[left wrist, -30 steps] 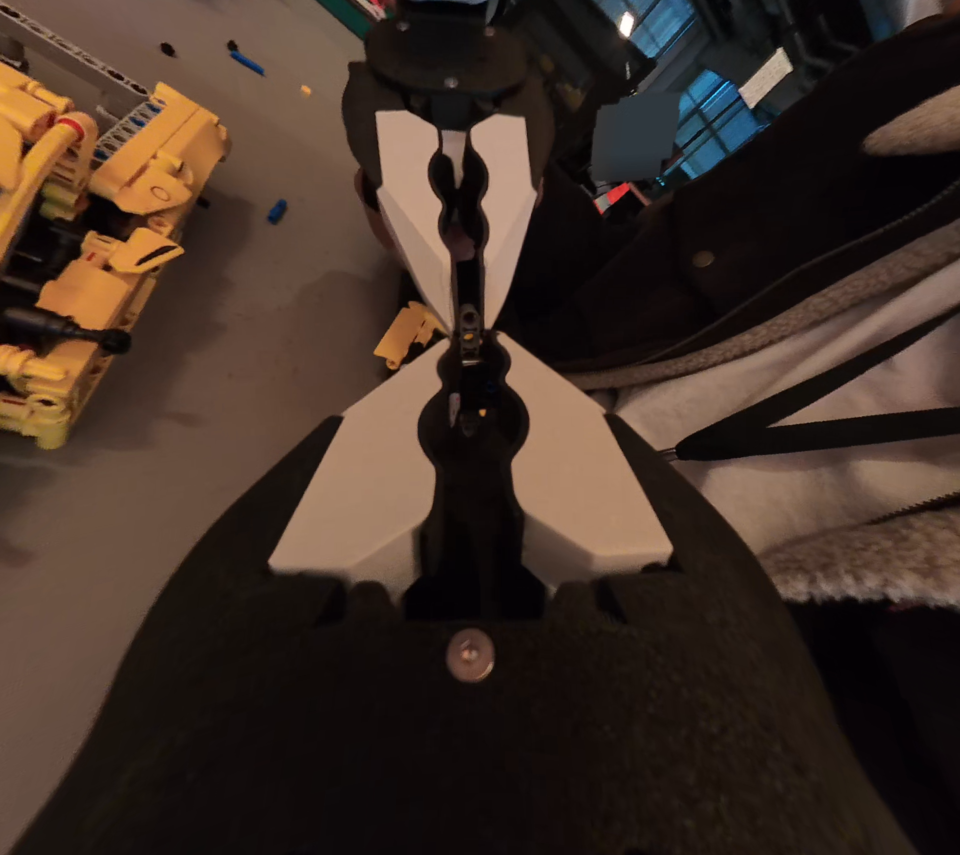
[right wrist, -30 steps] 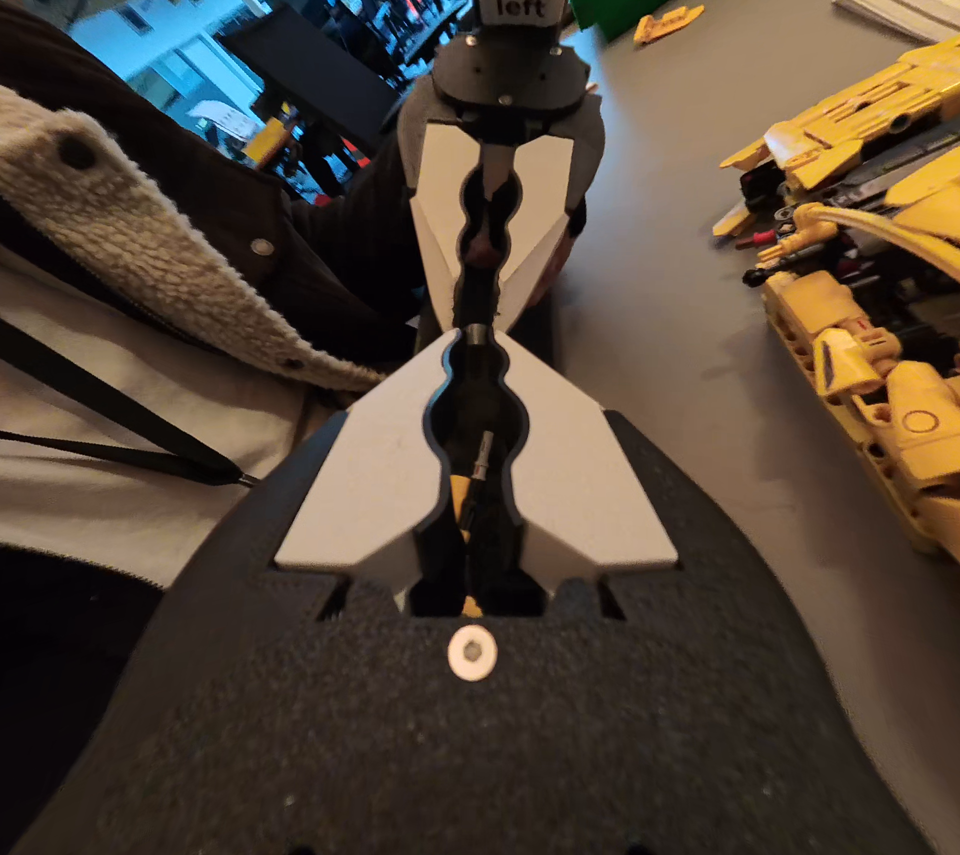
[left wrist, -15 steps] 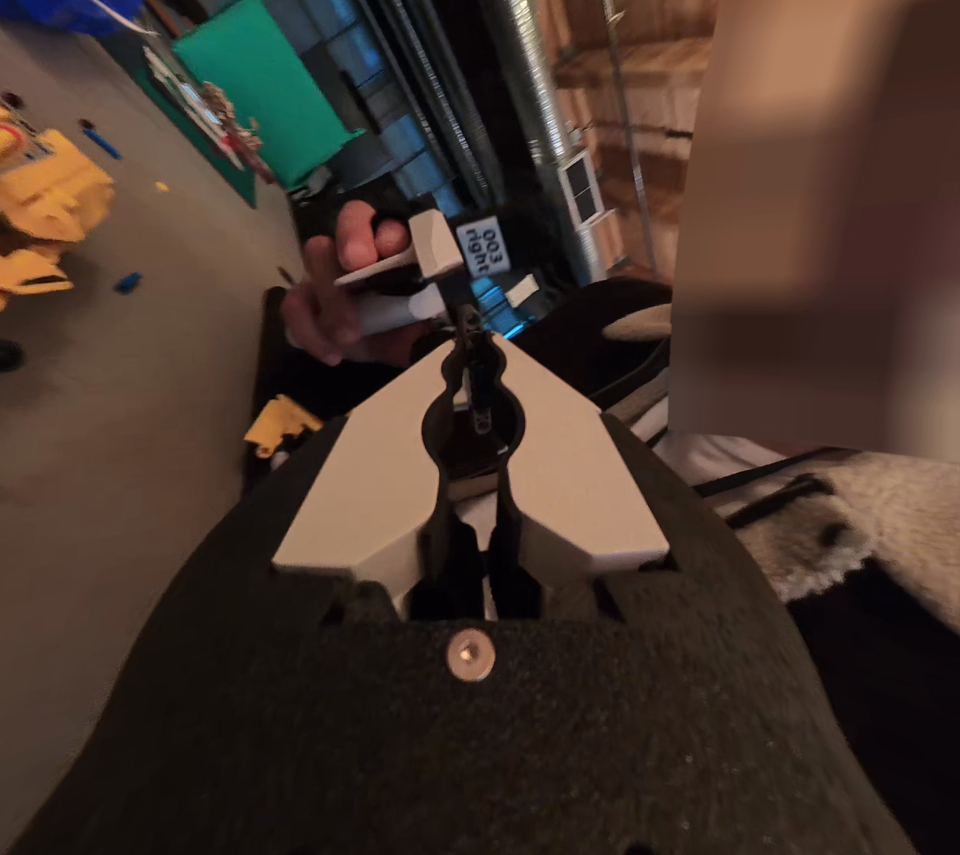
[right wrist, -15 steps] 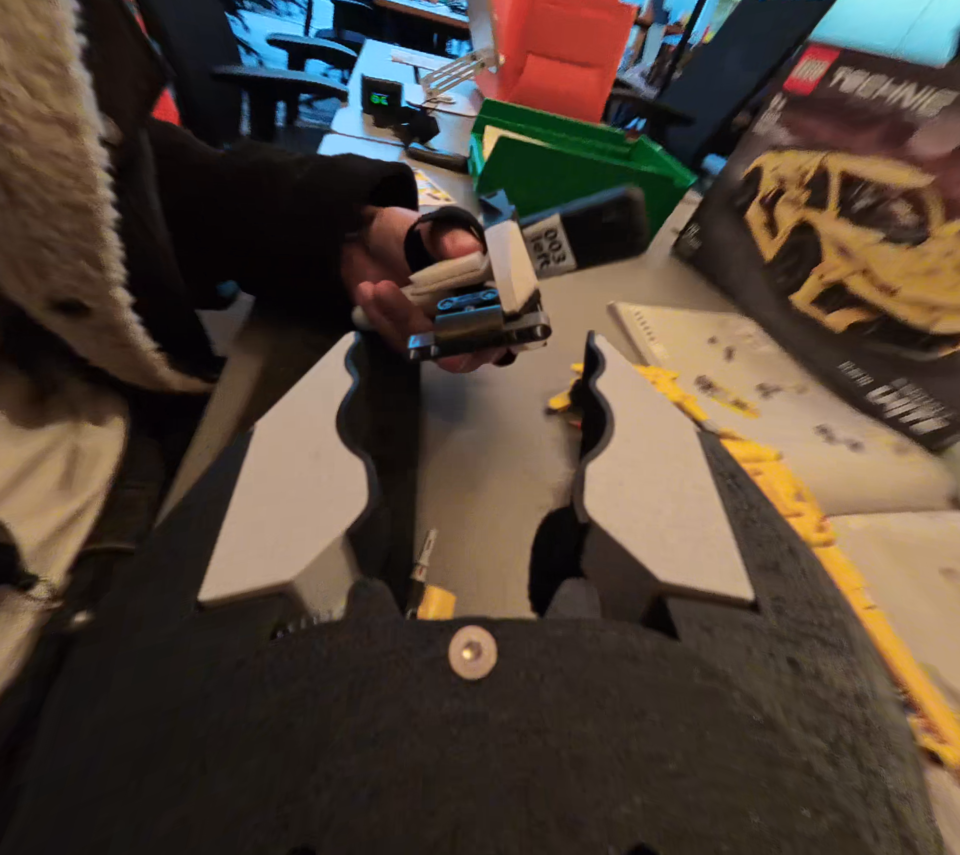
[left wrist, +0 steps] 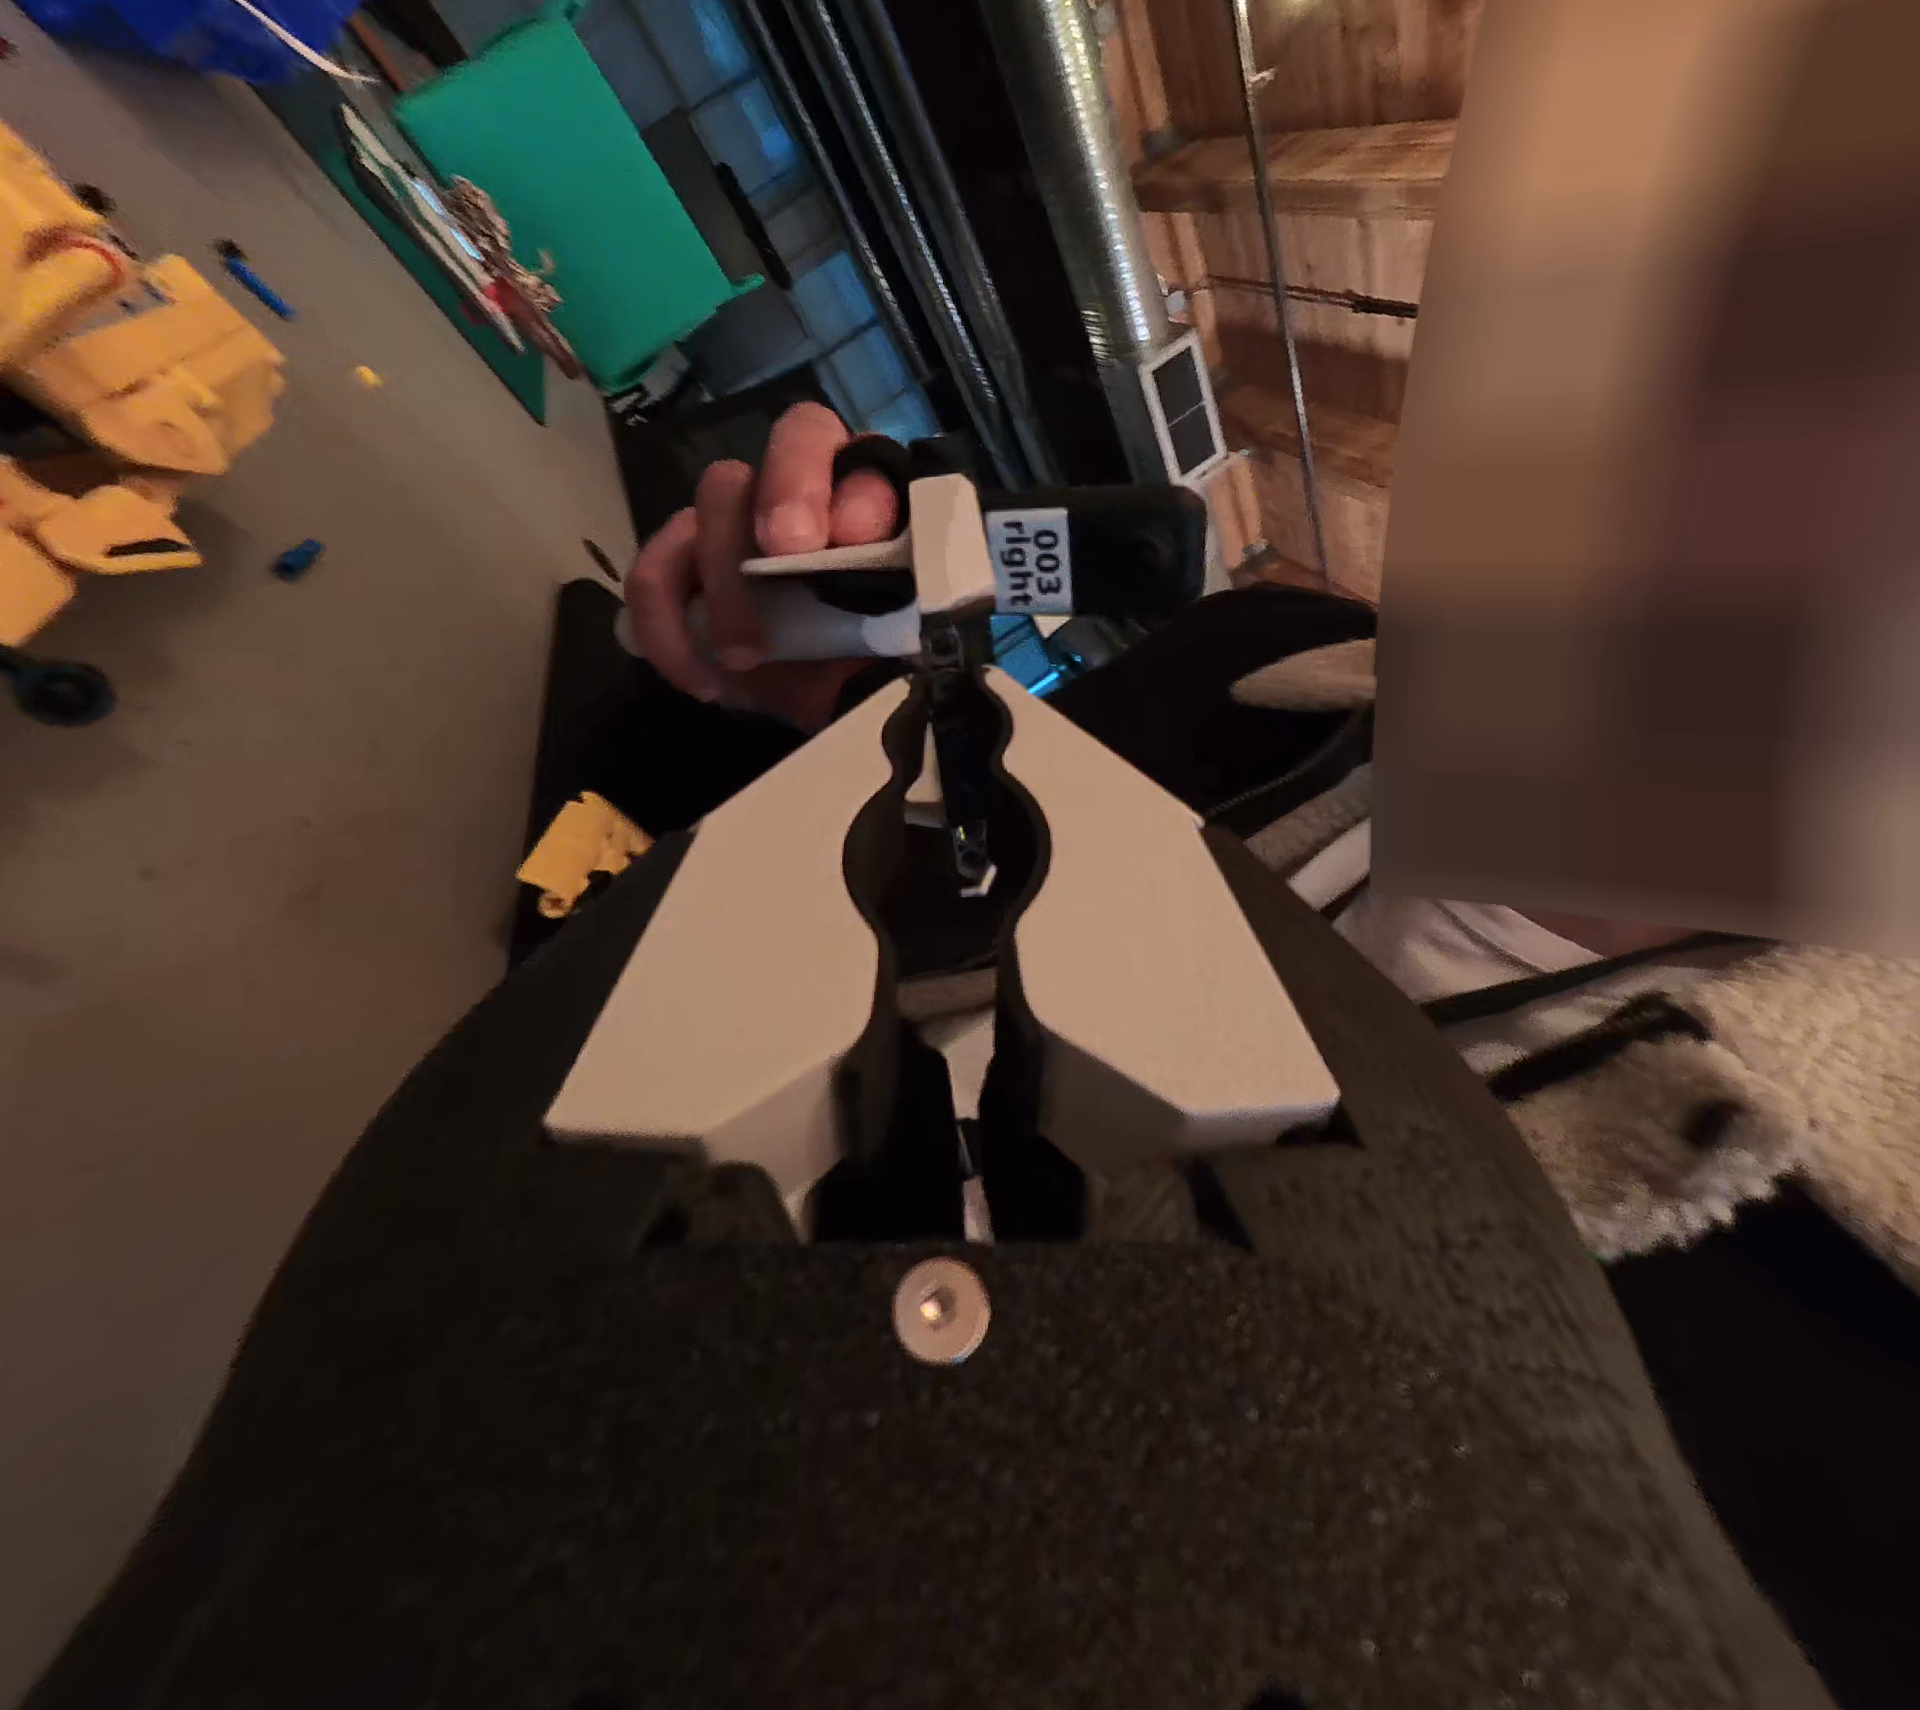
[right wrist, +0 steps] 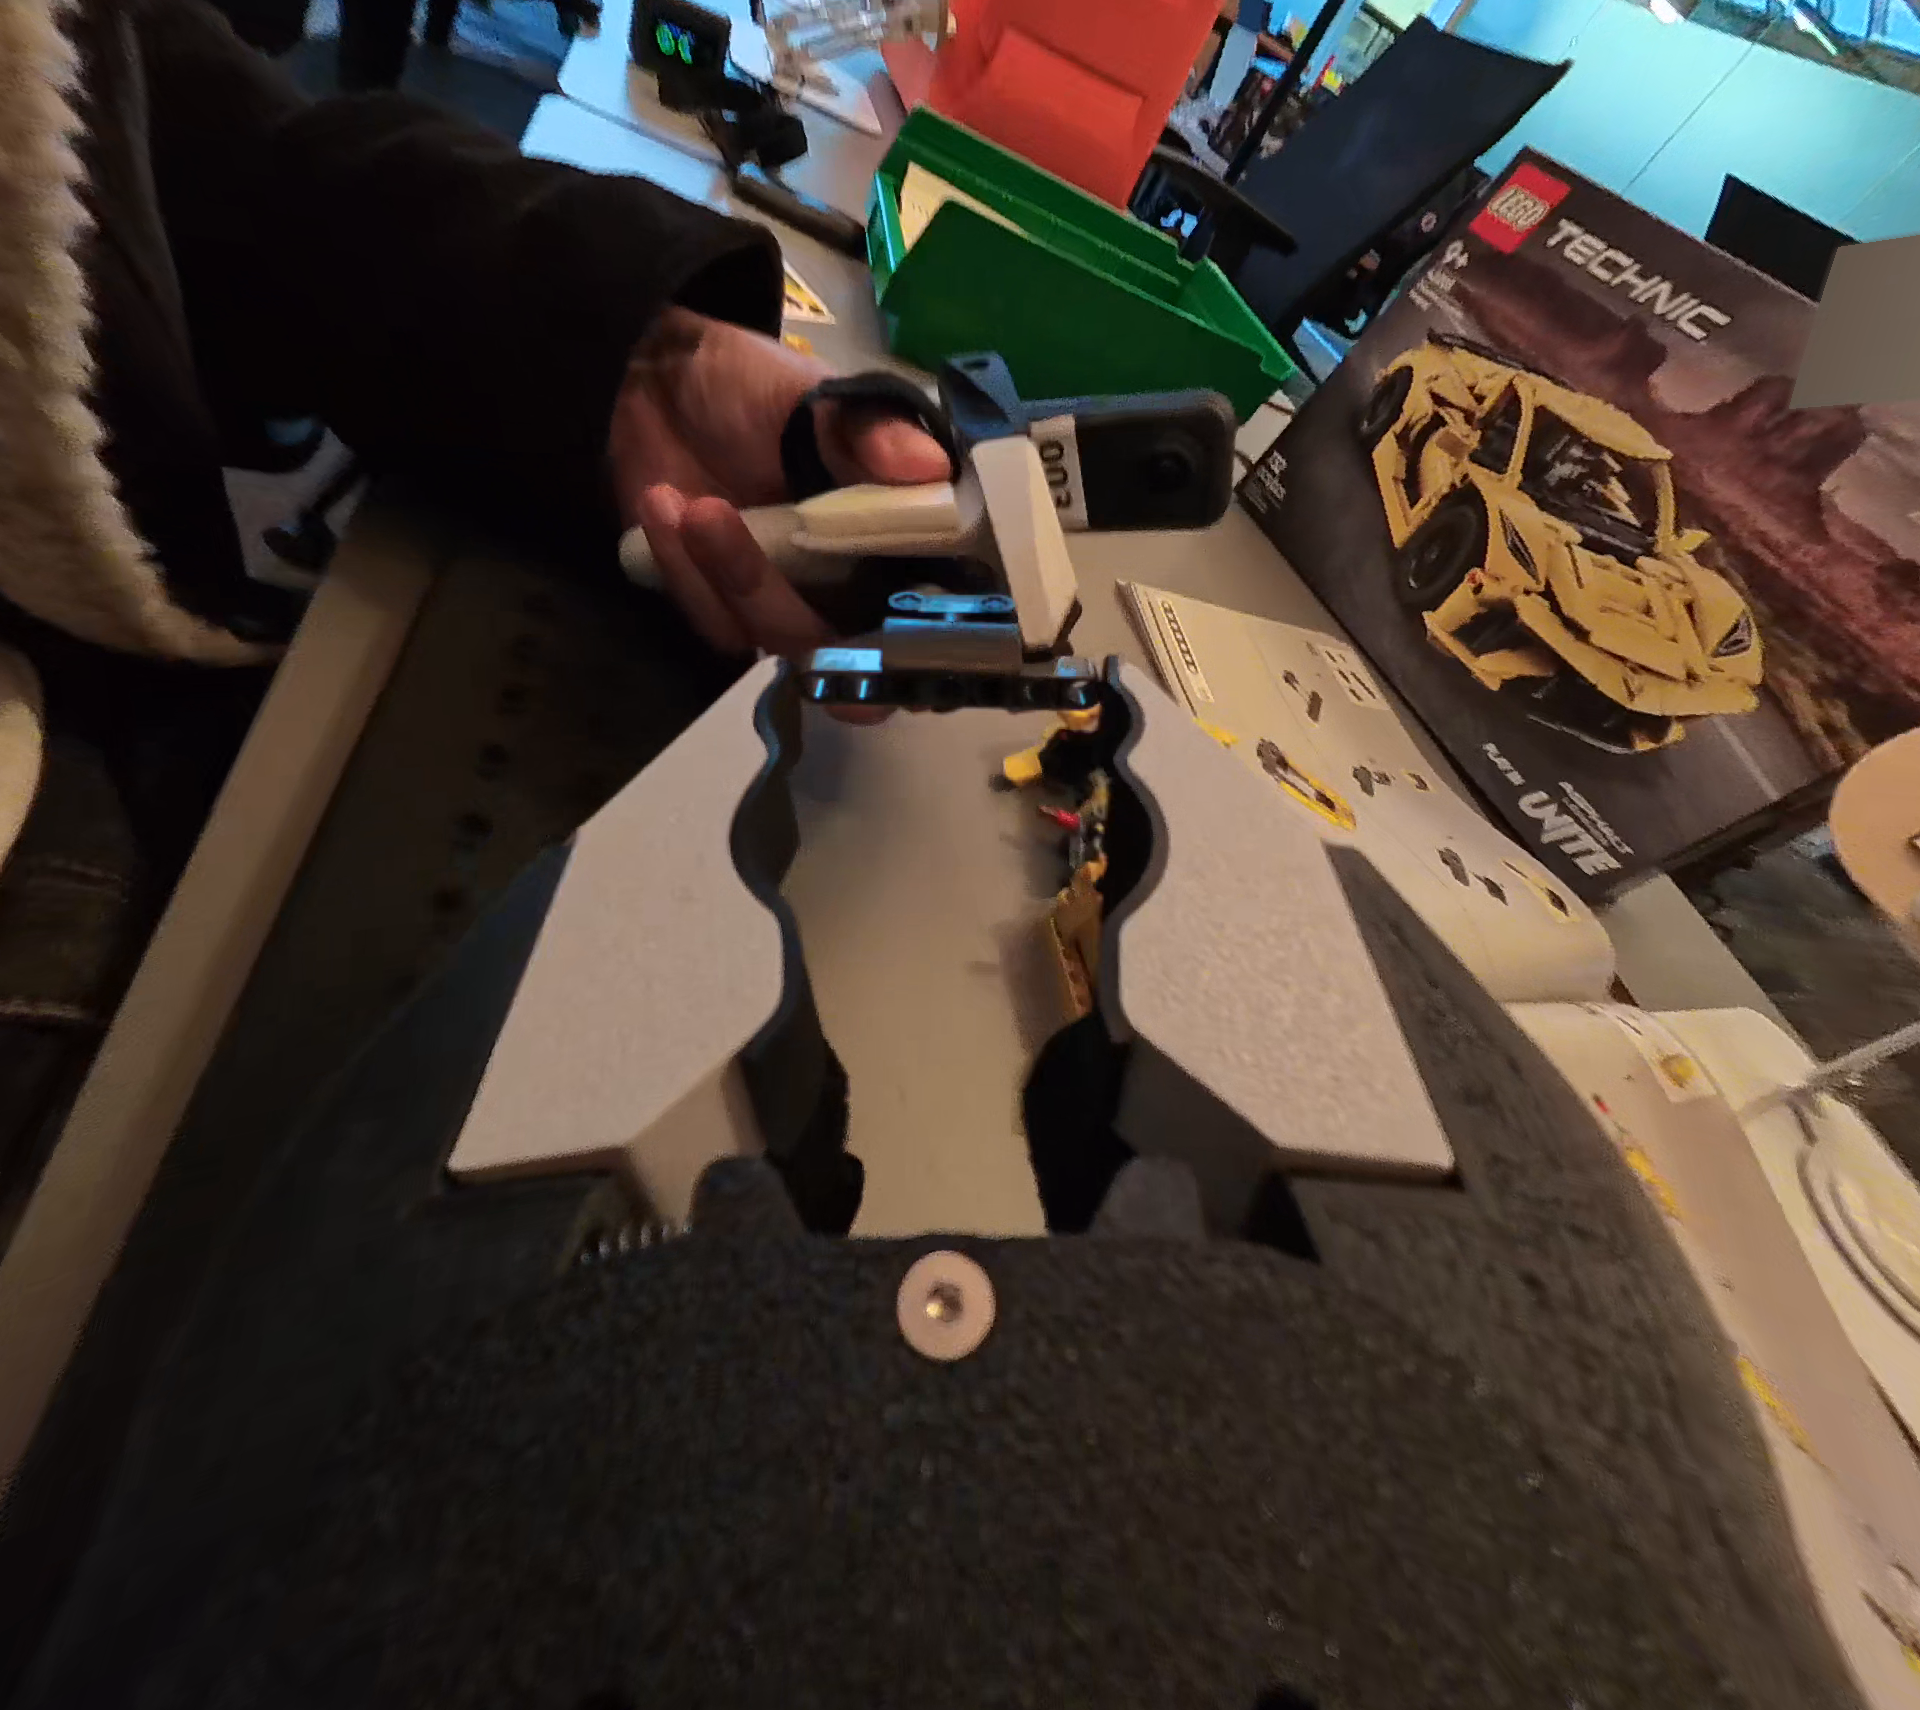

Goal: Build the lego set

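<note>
My left gripper [left wrist: 945,686] is shut on a black Technic beam assembly [left wrist: 958,772] and holds it in the air near the person's chest. In the right wrist view the left gripper [right wrist: 1039,626] comes in from above, gripping a grey part [right wrist: 951,644] joined to the black beam [right wrist: 940,690]. My right gripper [right wrist: 943,696] is open and empty. The beam lies crosswise between its fingertips [right wrist: 771,704]; I cannot tell whether they touch. The right gripper also shows in the left wrist view [left wrist: 940,621], just beyond my left fingertips.
The part-built yellow car [left wrist: 125,372] lies on the grey table [left wrist: 312,777] at the left. A loose yellow piece [left wrist: 582,850] sits by the table edge. The set's box [right wrist: 1558,517], an instruction booklet [right wrist: 1299,725] and a green bin [right wrist: 1039,289] stand ahead. Both grippers' tips are close together, under 4 cm apart.
The right gripper has gone from shut to open. Both grippers have turned and lifted from the table. The right tips have closed in around the beam that the left gripper still holds.
</note>
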Demonstrator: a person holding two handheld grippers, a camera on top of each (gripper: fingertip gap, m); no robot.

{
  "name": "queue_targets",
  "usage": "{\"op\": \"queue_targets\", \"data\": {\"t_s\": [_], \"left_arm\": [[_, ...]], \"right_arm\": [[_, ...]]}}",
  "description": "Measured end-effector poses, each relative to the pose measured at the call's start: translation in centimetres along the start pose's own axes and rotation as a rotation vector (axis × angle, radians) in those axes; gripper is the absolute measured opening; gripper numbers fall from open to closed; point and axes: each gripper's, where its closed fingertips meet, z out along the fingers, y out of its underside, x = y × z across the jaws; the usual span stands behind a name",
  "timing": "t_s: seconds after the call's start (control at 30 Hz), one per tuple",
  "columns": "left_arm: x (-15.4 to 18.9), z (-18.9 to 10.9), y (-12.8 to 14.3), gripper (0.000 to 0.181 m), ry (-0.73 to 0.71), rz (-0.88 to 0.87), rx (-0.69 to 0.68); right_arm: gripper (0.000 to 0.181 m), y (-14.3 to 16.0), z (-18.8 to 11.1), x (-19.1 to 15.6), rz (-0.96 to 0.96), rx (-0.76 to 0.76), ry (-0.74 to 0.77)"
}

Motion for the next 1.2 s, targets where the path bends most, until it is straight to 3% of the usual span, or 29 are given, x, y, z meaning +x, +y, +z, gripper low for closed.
{"op": "queue_targets", "data": {"t_s": [0.4, 0.5, 0.57, 0.63, 0.73, 0.97, 1.07, 1.2], "left_arm": [[-1.0, 0.2, 1.3, 0.006, -0.097, 0.072, -0.105], [-1.6, -0.4, 1.6, 0.006, -0.169, 0.122, -0.152], [-2.1, -0.9, 2.3, 0.006, -0.228, 0.171, -0.218], [-3.3, -1.4, 3.3, 0.007, -0.314, 0.196, -0.306], [-4.9, -1.7, 3.8, 0.006, -0.372, 0.114, -0.344], [-7.1, -1.9, 5.4, 0.006, -0.448, -0.040, -0.445], [-7.7, -1.7, 6.0, 0.006, -0.459, -0.100, -0.485], [-7.8, -1.1, 6.6, 0.006, -0.432, -0.124, -0.525]], "right_arm": [[0.057, 1.1, 0.0, -1.1, -0.038, -0.054, -0.059], [0.053, 2.3, -1.1, -1.2, 0.178, -0.060, -0.109], [0.039, 6.0, -2.2, -0.8, 0.420, -0.196, -0.154], [0.034, 8.1, -3.2, -1.8, 0.695, -0.262, -0.308], [0.027, 8.1, -3.4, -2.5, 1.017, -0.240, -0.522], [0.032, 11.3, -3.9, -3.9, 1.093, -0.468, -0.627], [0.034, 10.4, -4.0, -5.0, 1.179, -0.475, -0.743], [0.016, 10.0, -3.1, -5.6, 1.189, -0.482, -0.774]]}}
